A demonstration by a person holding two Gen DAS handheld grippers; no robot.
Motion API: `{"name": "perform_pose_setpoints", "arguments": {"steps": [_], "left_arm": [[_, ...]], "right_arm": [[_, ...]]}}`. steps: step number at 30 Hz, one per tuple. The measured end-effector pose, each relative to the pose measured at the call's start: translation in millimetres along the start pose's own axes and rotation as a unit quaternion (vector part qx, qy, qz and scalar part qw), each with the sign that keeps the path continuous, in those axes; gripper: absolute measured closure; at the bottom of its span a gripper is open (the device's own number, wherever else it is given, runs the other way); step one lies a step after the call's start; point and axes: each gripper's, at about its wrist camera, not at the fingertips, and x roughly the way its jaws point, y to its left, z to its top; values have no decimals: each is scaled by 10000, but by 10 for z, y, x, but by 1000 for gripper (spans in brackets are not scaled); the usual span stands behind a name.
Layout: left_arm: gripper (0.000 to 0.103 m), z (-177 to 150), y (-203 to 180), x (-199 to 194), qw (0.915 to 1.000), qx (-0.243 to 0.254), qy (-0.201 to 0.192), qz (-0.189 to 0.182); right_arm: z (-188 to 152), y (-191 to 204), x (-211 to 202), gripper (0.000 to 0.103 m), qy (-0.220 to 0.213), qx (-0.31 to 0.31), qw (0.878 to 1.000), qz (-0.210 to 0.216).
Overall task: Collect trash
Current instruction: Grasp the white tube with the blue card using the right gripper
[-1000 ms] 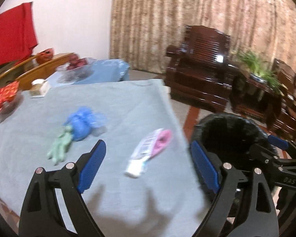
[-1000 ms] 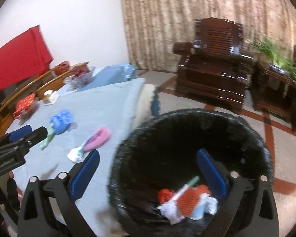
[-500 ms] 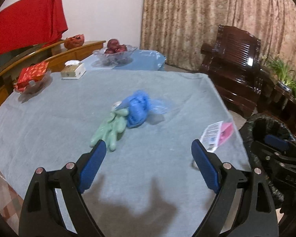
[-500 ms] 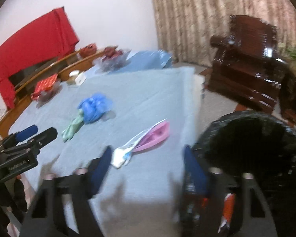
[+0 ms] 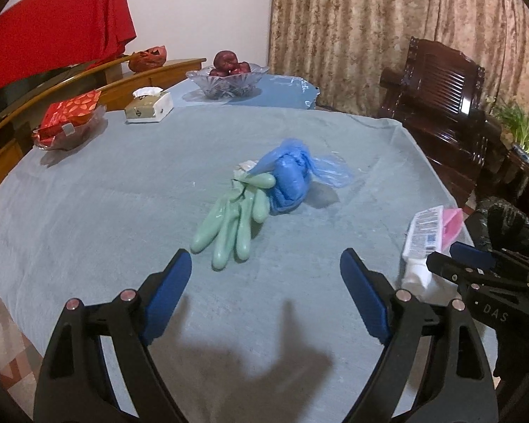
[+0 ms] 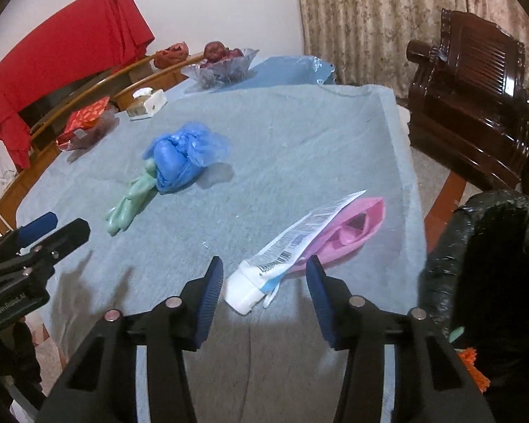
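White tube (image 6: pixel 264 278) diagonal, cap nearest.

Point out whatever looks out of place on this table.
Loose litter on the grey cloth: a green glove against a crumpled blue bag, and a squeezed tube lying on a pink wrapper near the edge.

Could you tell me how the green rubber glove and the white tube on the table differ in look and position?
The green glove is soft, with splayed fingers; the white tube is flat and printed with a barcode. The glove lies mid-table against a blue plastic bag; the tube lies near the table's edge, on a pink wrapper. The closing right gripper brackets the tube; the left gripper is short of the glove. Both rest on the grey cloth.
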Motion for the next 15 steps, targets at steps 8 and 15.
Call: {"name": "perform_pose_setpoints", "arguments": {"steps": [8, 15], "left_arm": [[19, 13, 132, 98, 9999, -130, 37, 44], [19, 15, 174, 146, 9998, -201, 80, 54]], "right_arm": [[83, 75, 164, 55, 73, 34, 9999, 139], [151, 198, 228, 55, 64, -7, 9986, 524]]}}
